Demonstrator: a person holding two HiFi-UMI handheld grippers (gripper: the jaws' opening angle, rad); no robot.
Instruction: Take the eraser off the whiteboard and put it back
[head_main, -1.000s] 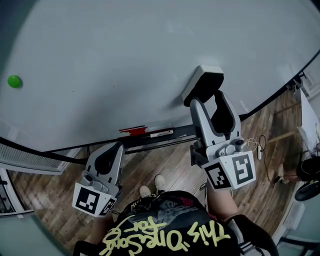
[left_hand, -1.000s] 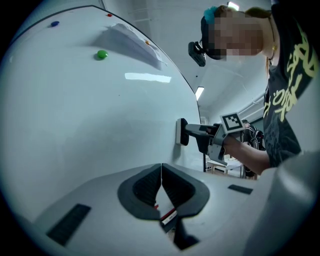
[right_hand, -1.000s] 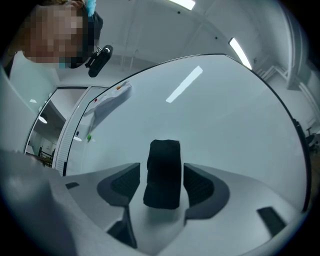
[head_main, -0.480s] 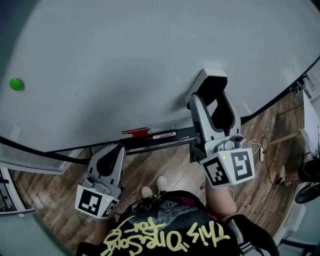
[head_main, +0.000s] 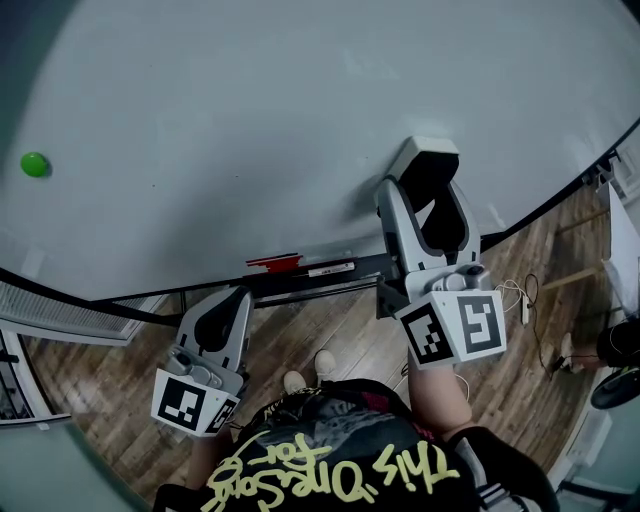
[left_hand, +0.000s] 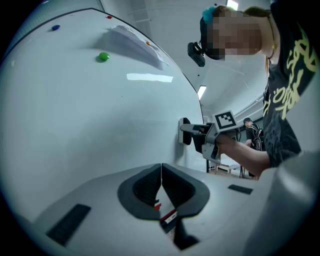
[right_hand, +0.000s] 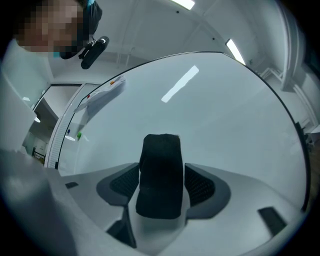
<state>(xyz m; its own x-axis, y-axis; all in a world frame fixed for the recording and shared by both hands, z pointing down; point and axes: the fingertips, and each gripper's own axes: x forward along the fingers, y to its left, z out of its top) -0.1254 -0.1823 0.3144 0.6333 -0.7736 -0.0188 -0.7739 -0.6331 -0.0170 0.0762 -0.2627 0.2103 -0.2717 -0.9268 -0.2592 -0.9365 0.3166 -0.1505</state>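
Eraser (right_hand: 160, 175): black, upright, clamped between the jaws of the right gripper (head_main: 428, 195), set against the whiteboard (head_main: 250, 120), right of frame centre. Bare board above and to the left; marker tray (head_main: 320, 272) edge below. Left gripper (left_hand: 161, 185): jaws together, empty, lower left.

Whiteboard (head_main: 250, 120): wide open face between green magnet (head_main: 34, 164), far left, and eraser (head_main: 430, 152) against it at right; marker tray (head_main: 300, 284) bars the lower edge.

The whiteboard (head_main: 250, 120) carries a black tray (head_main: 290, 287) along its lower edge, holding a red marker (head_main: 274, 262) and a white-labelled marker (head_main: 330, 269). Above-right of the tray, the eraser (head_main: 428, 165) meets the board; far left, a green magnet (head_main: 34, 164).
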